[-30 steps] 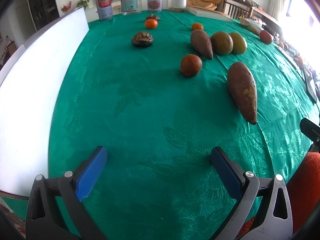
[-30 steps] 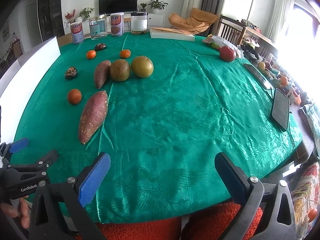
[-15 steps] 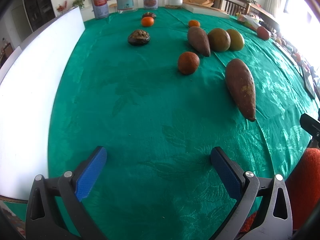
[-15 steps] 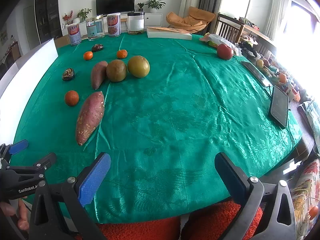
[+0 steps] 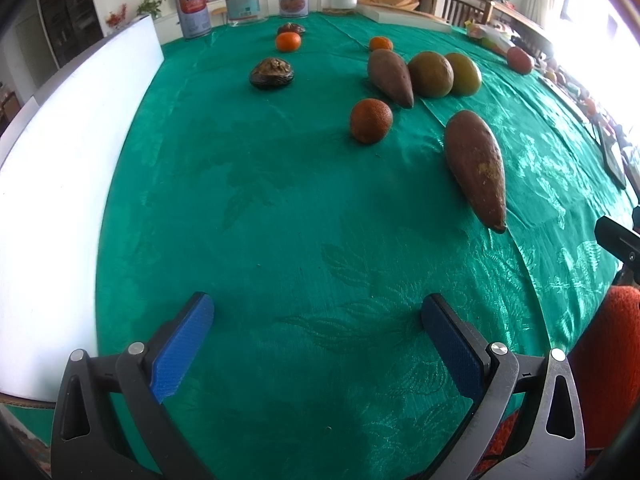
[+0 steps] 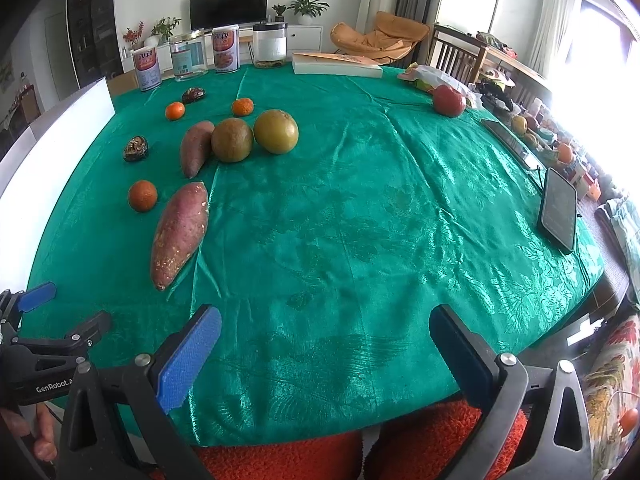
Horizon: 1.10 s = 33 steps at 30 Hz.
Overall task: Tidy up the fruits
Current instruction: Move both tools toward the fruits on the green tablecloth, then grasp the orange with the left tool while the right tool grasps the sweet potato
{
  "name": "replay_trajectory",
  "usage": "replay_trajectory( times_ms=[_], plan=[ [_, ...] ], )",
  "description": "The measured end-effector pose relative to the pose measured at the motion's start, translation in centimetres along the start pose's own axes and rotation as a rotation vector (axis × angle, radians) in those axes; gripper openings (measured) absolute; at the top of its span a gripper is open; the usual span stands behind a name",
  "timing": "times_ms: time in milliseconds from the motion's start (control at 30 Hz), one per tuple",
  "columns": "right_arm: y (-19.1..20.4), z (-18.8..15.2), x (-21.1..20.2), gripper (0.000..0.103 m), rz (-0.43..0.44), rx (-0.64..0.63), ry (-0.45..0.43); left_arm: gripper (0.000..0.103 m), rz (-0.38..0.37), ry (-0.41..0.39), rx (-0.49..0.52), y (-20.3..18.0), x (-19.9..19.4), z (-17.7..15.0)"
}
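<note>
Left wrist: left tool [image 5: 317,312] spread, empty, over bare table [image 5: 280,208]; yam [image 5: 476,164] and orange [image 5: 371,120] ahead, untouched.
Right wrist: right tool [image 6: 325,326] spread, empty; fruits [image 6: 232,139] loosely scattered far-left. Sorting apparently not begun.

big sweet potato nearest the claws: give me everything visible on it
The large sweet potato is reddish-brown, with pale scuffs and speckles on its skin. It is a long teardrop: broad and rounded at the far end, tapering to a point that faces the camera. It lies flat on the green tablecloth, along a fold in the fabric. Nothing touches it; the small orange sits just to its left, apart. No claw is on it.
</note>
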State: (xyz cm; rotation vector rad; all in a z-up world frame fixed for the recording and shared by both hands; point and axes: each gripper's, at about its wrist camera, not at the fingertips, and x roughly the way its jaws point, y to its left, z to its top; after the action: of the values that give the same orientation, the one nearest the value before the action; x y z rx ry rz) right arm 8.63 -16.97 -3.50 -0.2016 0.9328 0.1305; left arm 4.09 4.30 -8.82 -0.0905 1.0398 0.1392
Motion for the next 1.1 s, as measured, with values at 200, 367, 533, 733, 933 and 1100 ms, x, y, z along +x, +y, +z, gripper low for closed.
replay_trajectory(
  times_ms=[200, 367, 533, 733, 933, 1100],
  plan=[
    [0.0, 0.0, 0.0, 0.103, -0.001, -0.001, 0.000, 0.103, -0.005, -0.002, 0.009, 0.0, -0.1, -0.2],
    [0.1, 0.0, 0.0, 0.103, -0.002, -0.001, 0.003, 0.103, -0.004, -0.003, 0.009, 0.0, 0.0, -0.2],
    [-0.4, 0.1, 0.2, 0.103, 0.016, 0.010, 0.011, 0.103, -0.012, 0.011, 0.018, 0.0, 0.0, -0.1],
    [-2.8, 1.1, 1.2, 0.103, 0.272, 0.148, 0.085, 0.102, -0.049, 0.050, 0.000, 1.1, -0.5, 0.1],
    [0.7, 4.1, 4.5, 0.095, 0.527, 0.183, 0.146, 0.102, -0.095, 0.001, -0.023, 1.8, -2.2, 1.0],
    [5.7, 6.3, 7.6, 0.071, 0.531, 0.075, 0.223, 0.102, -0.099, -0.040, -0.022, 2.0, -3.4, 2.4]
  ],
)
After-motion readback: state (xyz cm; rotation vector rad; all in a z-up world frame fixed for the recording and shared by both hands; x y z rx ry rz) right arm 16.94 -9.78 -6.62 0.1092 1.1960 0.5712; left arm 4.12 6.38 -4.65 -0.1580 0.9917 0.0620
